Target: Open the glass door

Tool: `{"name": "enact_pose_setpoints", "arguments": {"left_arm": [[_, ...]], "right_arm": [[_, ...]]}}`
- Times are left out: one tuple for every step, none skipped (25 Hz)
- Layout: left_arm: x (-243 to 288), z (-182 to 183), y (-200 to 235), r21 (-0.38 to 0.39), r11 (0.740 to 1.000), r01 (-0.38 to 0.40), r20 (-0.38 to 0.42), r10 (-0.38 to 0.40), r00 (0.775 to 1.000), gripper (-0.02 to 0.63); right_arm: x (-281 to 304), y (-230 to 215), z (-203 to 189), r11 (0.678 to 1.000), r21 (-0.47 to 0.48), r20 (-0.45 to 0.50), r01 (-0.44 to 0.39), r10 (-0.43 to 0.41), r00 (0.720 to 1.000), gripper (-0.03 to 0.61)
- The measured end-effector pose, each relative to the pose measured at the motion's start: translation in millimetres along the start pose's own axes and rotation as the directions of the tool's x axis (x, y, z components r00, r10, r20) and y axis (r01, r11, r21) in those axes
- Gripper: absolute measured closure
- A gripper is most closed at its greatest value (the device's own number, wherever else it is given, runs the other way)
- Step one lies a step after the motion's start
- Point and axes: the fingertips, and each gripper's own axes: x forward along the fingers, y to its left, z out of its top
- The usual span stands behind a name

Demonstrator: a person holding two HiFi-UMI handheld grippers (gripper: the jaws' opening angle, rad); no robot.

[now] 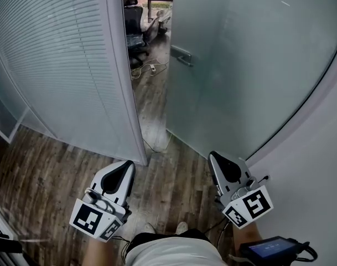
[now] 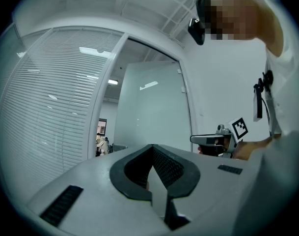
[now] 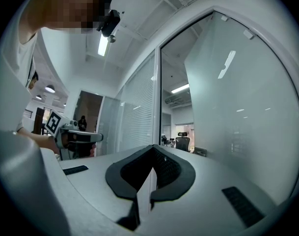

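The frosted glass door point(image 1: 240, 65) stands ajar, swung away into the far room, with its metal handle point(image 1: 181, 55) on the near edge. A narrow gap shows between the door and the white frame post point(image 1: 124, 65). My left gripper point(image 1: 129, 164) hovers low in front of the post, its jaws together and empty. My right gripper point(image 1: 212, 155) hangs before the door's lower part, also shut on nothing and apart from the glass. In the left gripper view the door point(image 2: 149, 107) is straight ahead and the right gripper point(image 2: 215, 140) sits beside it. In the right gripper view the door point(image 3: 237, 107) fills the right.
A glass partition with blinds point(image 1: 57, 65) runs along the left. A white wall point(image 1: 317, 165) closes in on the right. Beyond the gap are an office chair point(image 1: 134, 24) and cables on the floor point(image 1: 149, 68). My feet point(image 1: 182, 226) stand on wood flooring.
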Motion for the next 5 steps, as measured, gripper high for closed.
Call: {"name": "enact_pose_setpoints", "arguments": {"left_arm": [[0.4, 3.9, 4.6, -0.004, 1.0, -0.001, 0.001, 0.001, 1.0, 0.614], [1.1, 7.6, 9.1, -0.008, 1.0, -0.002, 0.001, 0.002, 1.0, 0.614], [1.9, 10.9, 13.4, -0.012, 1.0, -0.003, 0.002, 0.003, 1.0, 0.614], [2.6, 13.8, 17.3, -0.015, 1.0, -0.003, 0.002, 0.003, 1.0, 0.614], [3.3, 16.4, 21.2, -0.017, 1.0, -0.003, 0.003, 0.003, 1.0, 0.614]], "right_arm": [[4.6, 1.1, 3.6, 1.0, -0.001, -0.005, -0.001, 0.001, 1.0, 0.578], [9.2, 1.9, 7.0, 1.0, -0.003, -0.009, -0.002, 0.002, 1.0, 0.578], [13.6, 2.6, 10.0, 1.0, -0.004, -0.013, -0.003, 0.003, 1.0, 0.578], [17.6, 3.1, 12.6, 1.0, -0.007, -0.017, -0.003, 0.003, 1.0, 0.578], [21.5, 3.7, 15.1, 1.0, -0.009, -0.021, -0.003, 0.003, 1.0, 0.578]]}}
